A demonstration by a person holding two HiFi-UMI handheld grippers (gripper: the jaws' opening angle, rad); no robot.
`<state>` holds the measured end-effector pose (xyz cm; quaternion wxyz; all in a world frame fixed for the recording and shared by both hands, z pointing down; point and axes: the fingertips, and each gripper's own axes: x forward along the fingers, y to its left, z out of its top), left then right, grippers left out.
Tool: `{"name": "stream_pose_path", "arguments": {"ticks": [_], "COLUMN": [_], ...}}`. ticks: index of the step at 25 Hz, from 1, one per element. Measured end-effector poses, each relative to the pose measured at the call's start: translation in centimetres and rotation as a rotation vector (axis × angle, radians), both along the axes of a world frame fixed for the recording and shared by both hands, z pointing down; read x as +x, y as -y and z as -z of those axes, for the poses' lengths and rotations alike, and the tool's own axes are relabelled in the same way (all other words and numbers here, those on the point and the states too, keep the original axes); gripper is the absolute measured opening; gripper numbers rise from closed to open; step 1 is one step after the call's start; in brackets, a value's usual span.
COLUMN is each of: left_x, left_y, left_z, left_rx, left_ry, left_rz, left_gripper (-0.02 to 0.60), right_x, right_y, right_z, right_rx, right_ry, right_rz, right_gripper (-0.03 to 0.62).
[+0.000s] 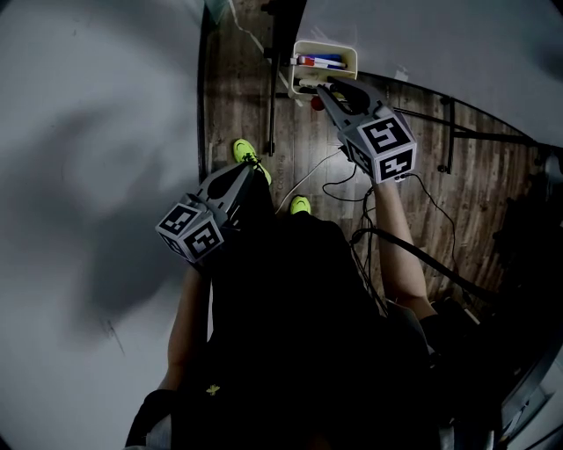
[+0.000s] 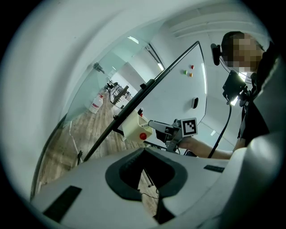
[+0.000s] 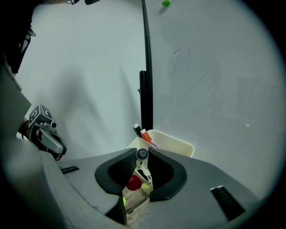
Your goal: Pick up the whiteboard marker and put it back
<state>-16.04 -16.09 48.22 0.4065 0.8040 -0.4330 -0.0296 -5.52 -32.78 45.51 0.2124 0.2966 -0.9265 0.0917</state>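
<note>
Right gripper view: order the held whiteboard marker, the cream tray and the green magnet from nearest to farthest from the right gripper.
1. The whiteboard marker, clamped in the right gripper, between its jaws.
2. The cream tray, just beyond the jaws.
3. The green magnet, high on the whiteboard, farthest.

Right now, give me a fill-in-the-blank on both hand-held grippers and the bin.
The right hand-held gripper is shut on a whiteboard ____.
The left hand-held gripper is shut on ____.
The round dot on the cream bin is ____.
Missing words: marker; nothing; red.
</note>
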Motion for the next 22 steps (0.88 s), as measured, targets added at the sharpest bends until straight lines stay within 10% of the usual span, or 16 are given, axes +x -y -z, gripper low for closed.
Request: {"name": "stream_pose_path", "arguments": {"ticks": [22], "left_x": [1.1], "left_y": [-0.2], "left_z": [0.2], "left_rx": [0.005], "left_ry": [-0.003], "left_rz": [-0.019], "left_gripper": [0.032], "right_x": [0.4], "right_y": [-0.6], "right_z": [1.1], "right_rx": [0.036], "right_ry": [0.001], "right_rz": [-0.003], "right_gripper": [0.15]}}
